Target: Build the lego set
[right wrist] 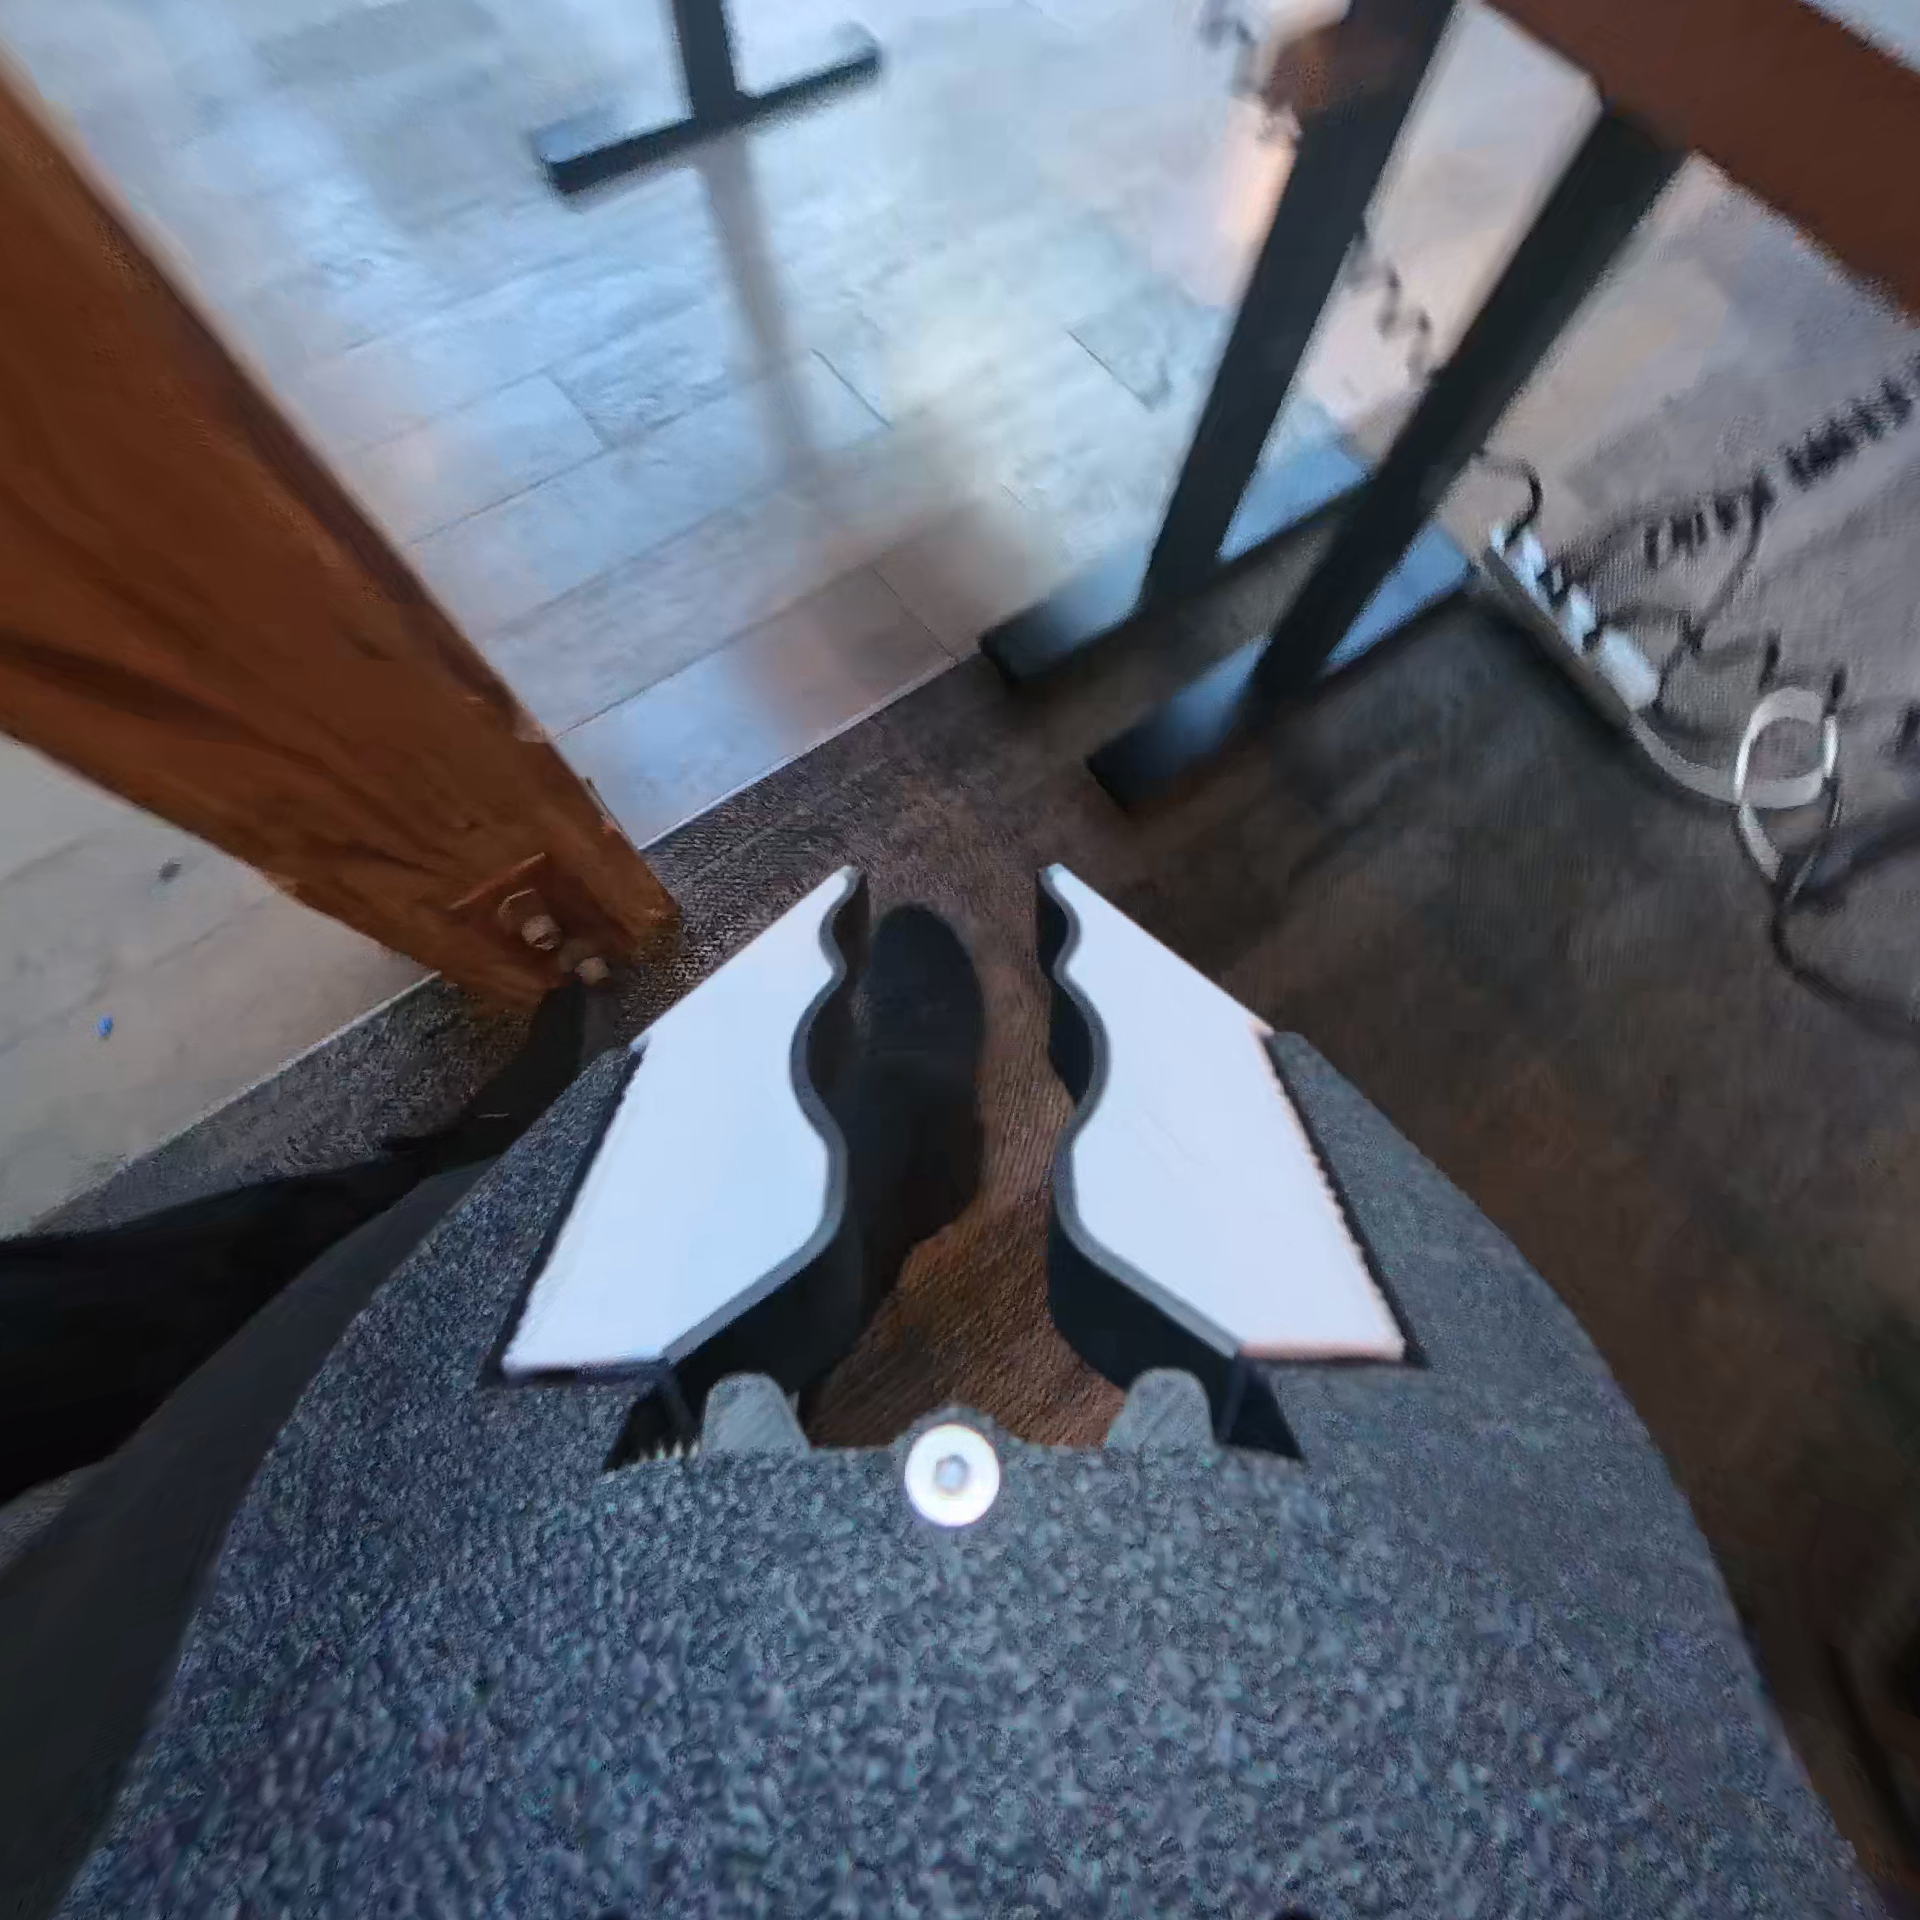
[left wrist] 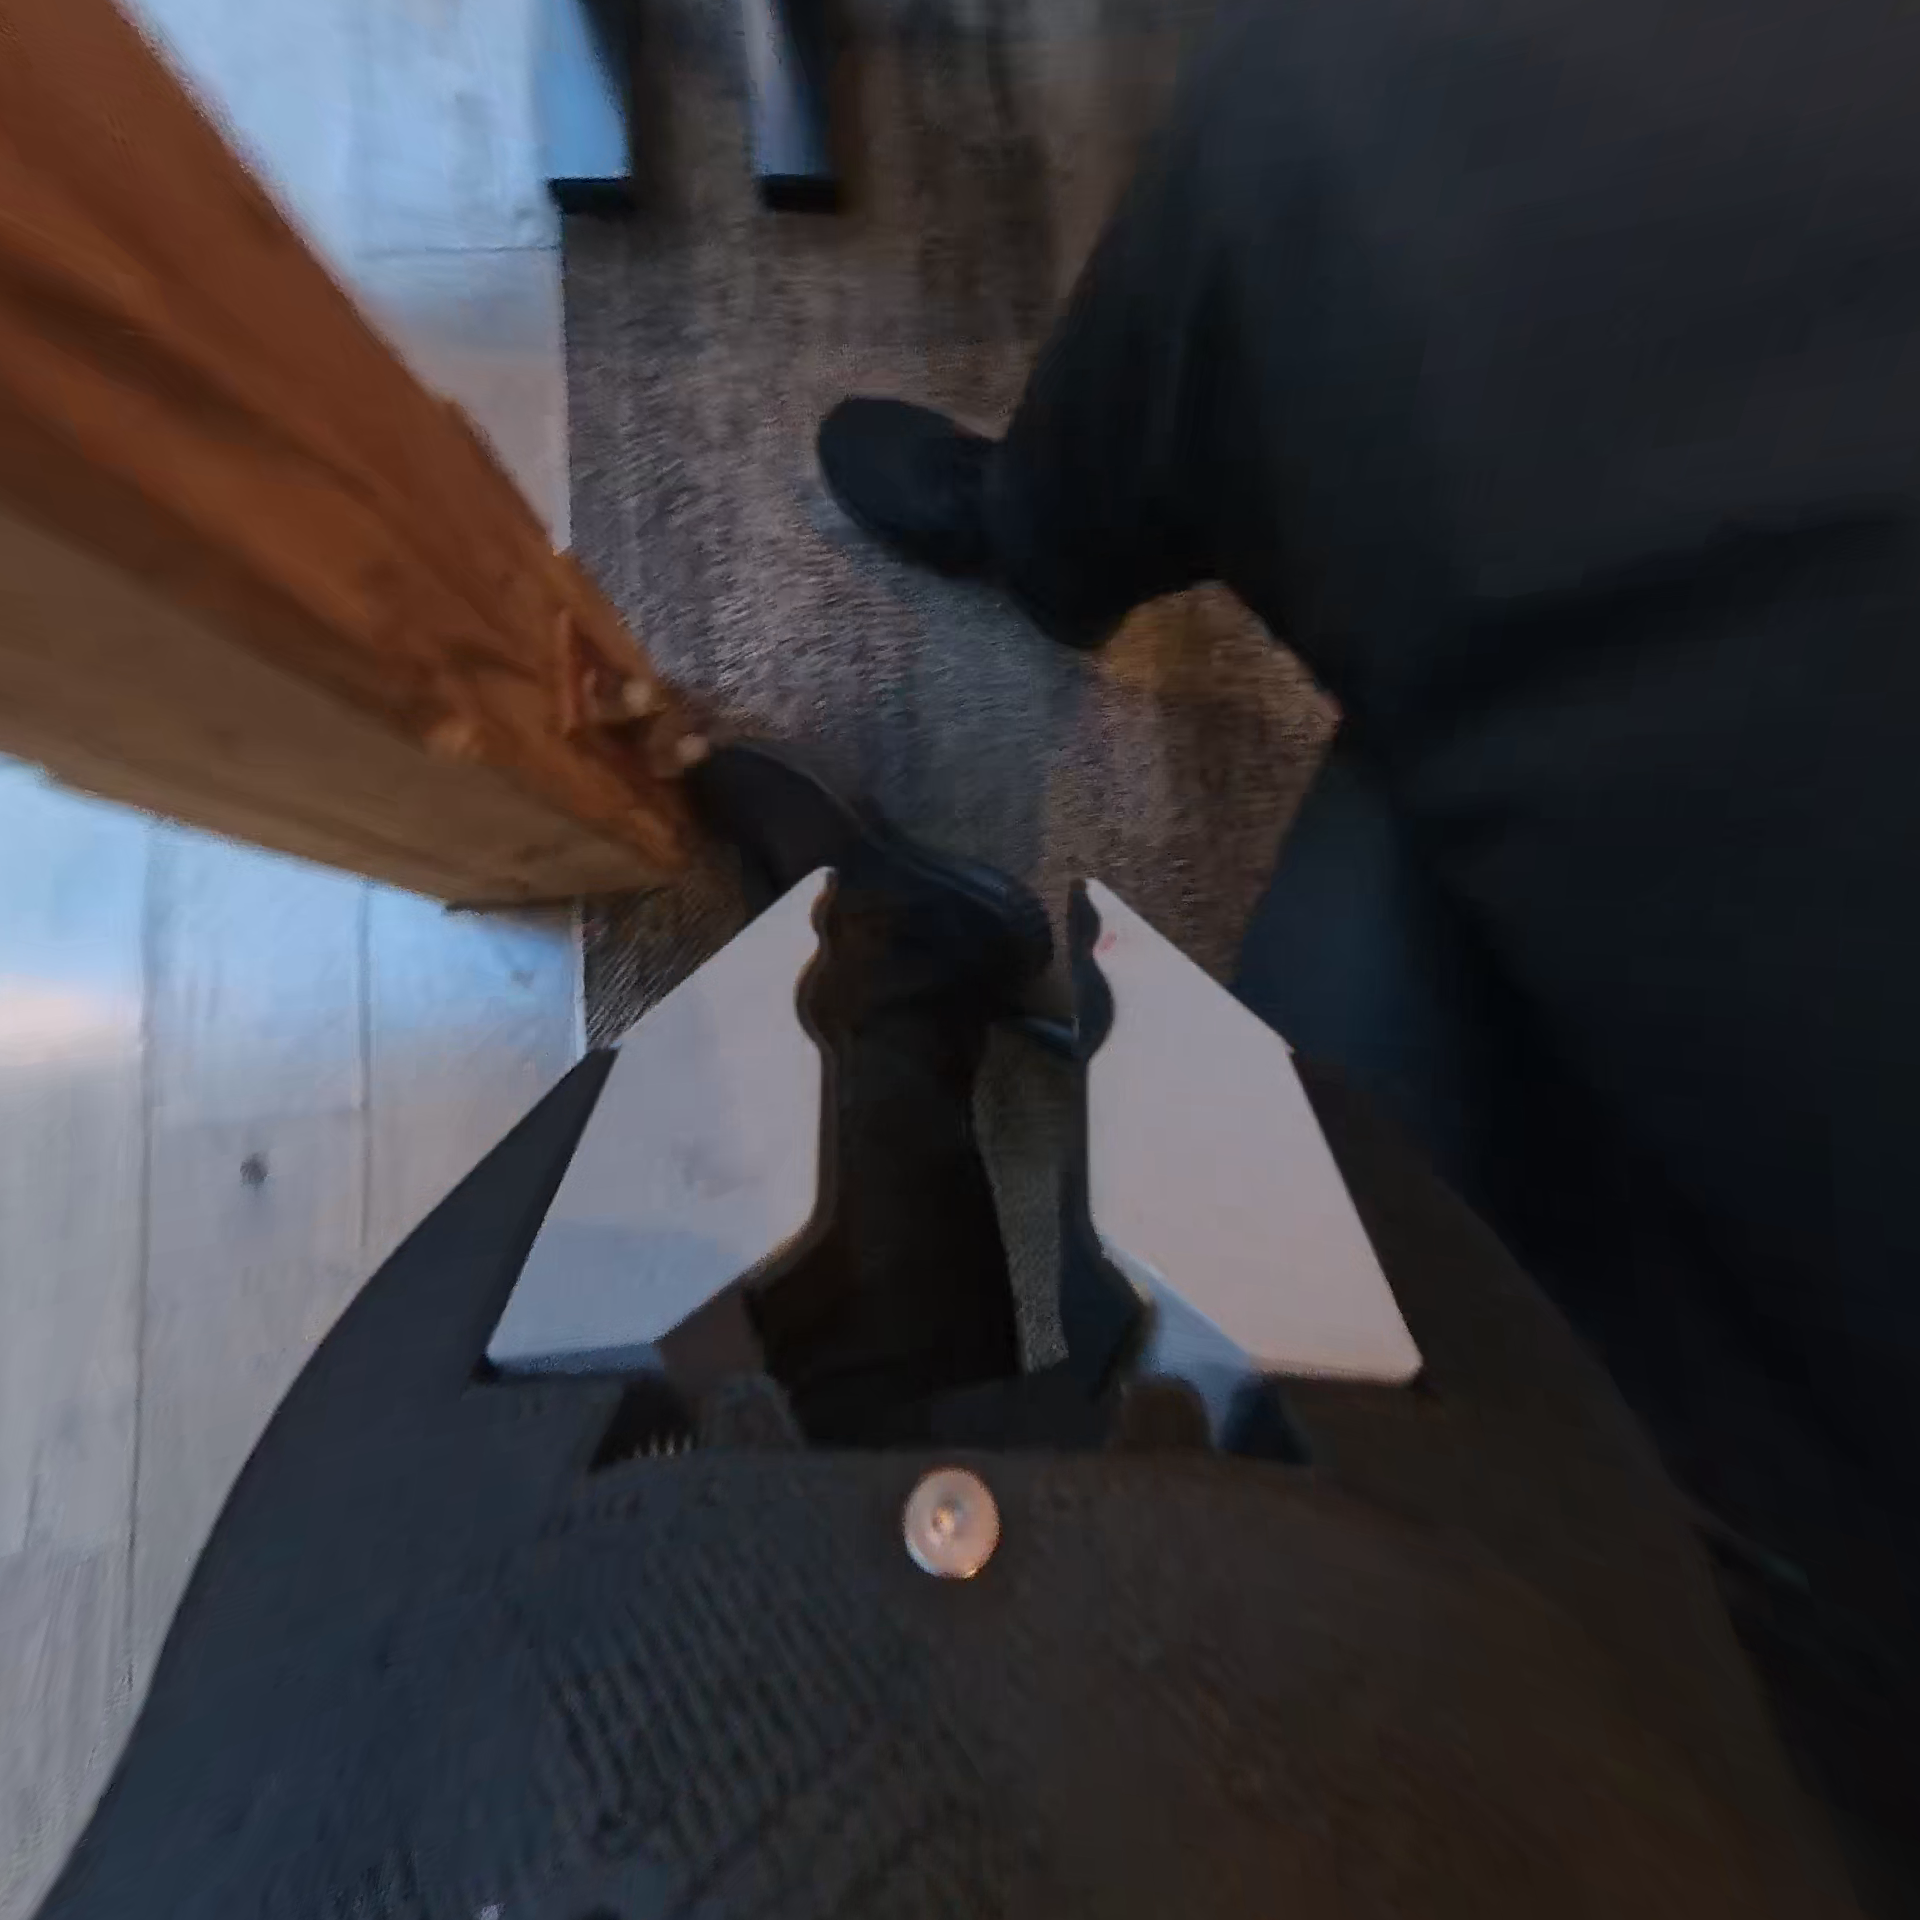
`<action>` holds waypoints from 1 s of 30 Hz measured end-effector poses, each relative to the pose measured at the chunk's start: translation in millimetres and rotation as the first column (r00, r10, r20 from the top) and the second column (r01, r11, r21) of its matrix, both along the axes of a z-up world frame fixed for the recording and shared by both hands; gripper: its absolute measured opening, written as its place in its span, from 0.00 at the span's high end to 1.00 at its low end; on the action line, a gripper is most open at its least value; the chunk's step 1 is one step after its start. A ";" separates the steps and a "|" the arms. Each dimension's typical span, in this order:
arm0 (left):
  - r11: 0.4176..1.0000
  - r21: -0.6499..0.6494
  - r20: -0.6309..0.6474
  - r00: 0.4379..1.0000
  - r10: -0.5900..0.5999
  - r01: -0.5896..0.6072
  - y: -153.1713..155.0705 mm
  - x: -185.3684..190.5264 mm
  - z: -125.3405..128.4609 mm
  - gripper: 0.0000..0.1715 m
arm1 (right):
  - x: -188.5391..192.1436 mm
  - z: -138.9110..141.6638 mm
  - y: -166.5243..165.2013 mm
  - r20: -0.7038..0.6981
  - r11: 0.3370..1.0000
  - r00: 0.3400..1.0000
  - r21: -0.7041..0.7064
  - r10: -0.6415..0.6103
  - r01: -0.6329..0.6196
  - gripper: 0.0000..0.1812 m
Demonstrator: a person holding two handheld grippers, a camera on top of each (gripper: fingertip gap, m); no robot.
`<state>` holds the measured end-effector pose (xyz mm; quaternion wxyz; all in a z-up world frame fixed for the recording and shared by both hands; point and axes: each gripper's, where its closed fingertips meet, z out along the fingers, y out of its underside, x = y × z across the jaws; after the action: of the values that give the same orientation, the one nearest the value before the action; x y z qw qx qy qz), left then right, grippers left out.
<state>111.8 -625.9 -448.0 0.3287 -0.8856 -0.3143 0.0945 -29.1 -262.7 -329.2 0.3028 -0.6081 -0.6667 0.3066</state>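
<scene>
Beside the wooden table leg (right wrist: 312, 644), over carpet (right wrist: 1403, 987) and a dark shoe (right wrist: 920, 997), the right gripper (right wrist: 951, 883) hangs released, the left gripper (left wrist: 951, 894) narrowly parted and empty; no lego shows, so hasty upward swings risk striking wood.

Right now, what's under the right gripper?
Between the fingers of the right gripper you see brown carpet and a black shoe. The gripper's body hides whatever lies directly beneath it. No lego shows.

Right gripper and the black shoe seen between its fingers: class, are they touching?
Apart. In the right wrist view the right gripper is open and empty, and the shoe rests on the carpet far below it.
</scene>
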 end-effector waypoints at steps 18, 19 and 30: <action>0.684 0.065 0.433 0.638 0.637 -0.727 -393.6 -99.6 -276.0 0.84 | -88.6 -89.7 -148.4 0.085 0.964 0.962 0.033 0.259 -0.263 0.83; 0.681 0.042 0.427 0.629 0.649 -0.731 -400.1 -108.3 -311.2 0.85 | -87.7 -113.3 -133.3 0.154 0.976 0.967 0.038 0.205 -0.213 0.83; 0.761 -0.096 0.242 0.727 0.643 -0.642 -414.5 -180.1 -493.2 0.84 | -24.4 -237.8 -2.7 0.474 0.925 0.810 0.320 -0.345 0.206 0.87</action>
<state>-68.3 -1040.4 -941.1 0.2288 -0.7275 -0.6410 0.0863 -53.6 -265.4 -567.0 0.2269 -0.7153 -0.6609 -0.0052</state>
